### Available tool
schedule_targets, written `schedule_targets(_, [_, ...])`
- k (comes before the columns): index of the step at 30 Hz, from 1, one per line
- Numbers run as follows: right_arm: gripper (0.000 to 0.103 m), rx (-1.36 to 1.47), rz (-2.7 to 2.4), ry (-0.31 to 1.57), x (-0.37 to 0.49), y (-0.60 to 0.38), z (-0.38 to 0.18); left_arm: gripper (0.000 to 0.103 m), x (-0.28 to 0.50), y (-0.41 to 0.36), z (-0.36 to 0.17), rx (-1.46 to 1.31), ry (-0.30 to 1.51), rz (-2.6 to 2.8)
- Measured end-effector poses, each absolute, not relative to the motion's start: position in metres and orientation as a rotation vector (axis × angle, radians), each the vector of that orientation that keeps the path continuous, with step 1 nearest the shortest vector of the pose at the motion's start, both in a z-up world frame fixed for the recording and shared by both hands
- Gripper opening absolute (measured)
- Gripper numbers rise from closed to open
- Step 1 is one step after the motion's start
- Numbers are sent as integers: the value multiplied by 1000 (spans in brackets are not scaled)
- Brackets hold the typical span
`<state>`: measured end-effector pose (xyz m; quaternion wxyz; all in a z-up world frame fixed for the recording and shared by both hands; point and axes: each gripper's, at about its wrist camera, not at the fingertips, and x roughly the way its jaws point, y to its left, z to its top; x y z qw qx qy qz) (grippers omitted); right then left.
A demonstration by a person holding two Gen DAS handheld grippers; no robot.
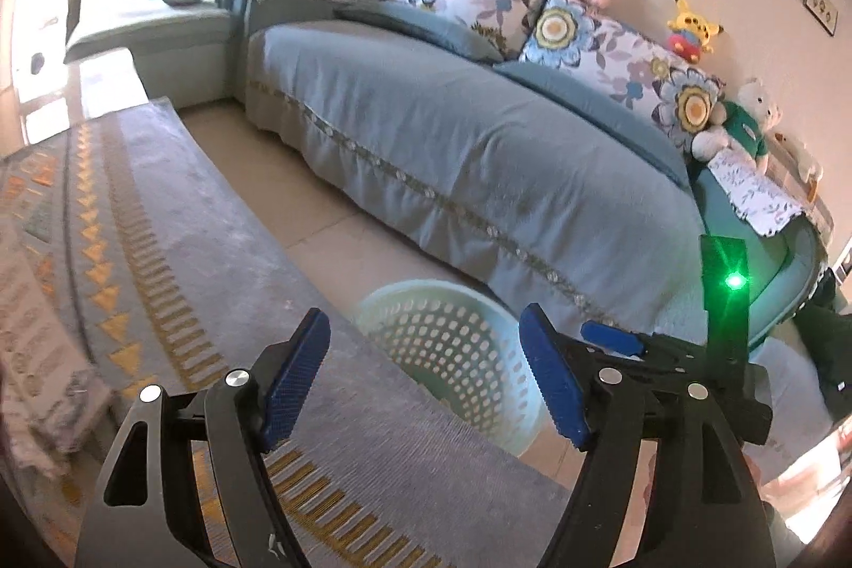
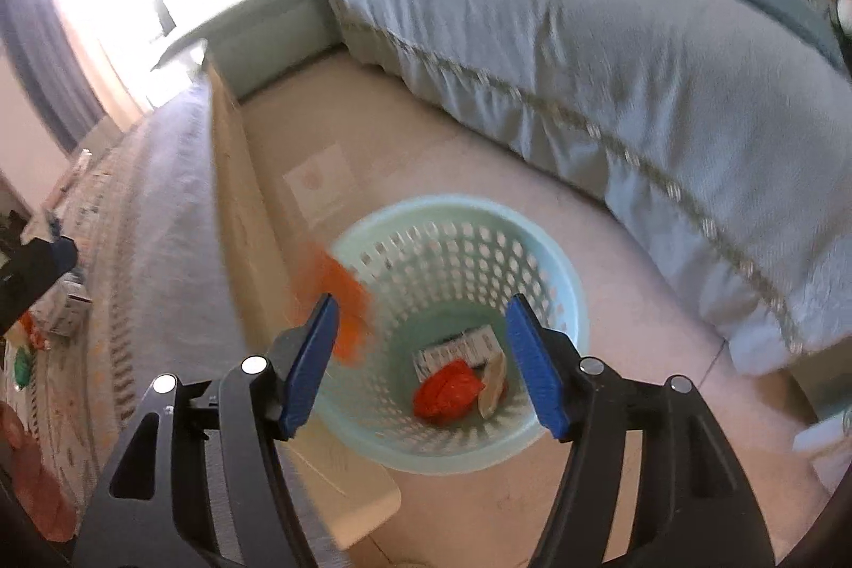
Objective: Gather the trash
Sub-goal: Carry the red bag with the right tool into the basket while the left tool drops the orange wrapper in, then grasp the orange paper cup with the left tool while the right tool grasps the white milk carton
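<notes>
Pale green perforated basket [image 2: 458, 334] upright on the floor, open top. Inside on the bottom: red crumpled bag [image 2: 447, 395] at 6 o'clock, printed box [image 2: 458, 347] at 12, beige wrapper [image 2: 492, 381] at 3. Blurred orange scrap [image 2: 346, 307] over the rim at 9 o'clock.

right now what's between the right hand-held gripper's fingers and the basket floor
In the right wrist view, the open right hand-held gripper hangs above the mint basket. A blurred orange scrap is at the rim by its left finger; otherwise open air above the trash inside.
</notes>
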<state>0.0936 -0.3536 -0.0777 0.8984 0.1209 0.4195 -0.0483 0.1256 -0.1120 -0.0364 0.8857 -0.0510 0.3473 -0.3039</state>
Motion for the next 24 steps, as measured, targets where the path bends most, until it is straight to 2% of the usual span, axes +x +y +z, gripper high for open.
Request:
schedule_targets(7, [61,194,21,750,86,-299,-29,72,85,-53,1,-166,625,-559])
schedule_targets(15, [61,99,205,692,92,-199,1,72,57,60,18,-269,576,-350])
schedule_targets(18, [61,48,241,680,98,-164,2,75,56,101,18,-273,586,-294])
schedule_targets(21, [61,16,295,690,109,-128,-4,83,60,141,16,-265,594,-218])
schedule_targets(24, [61,-3,342,708,121,-104,-9,83,67,179,9,-276,606,-146])
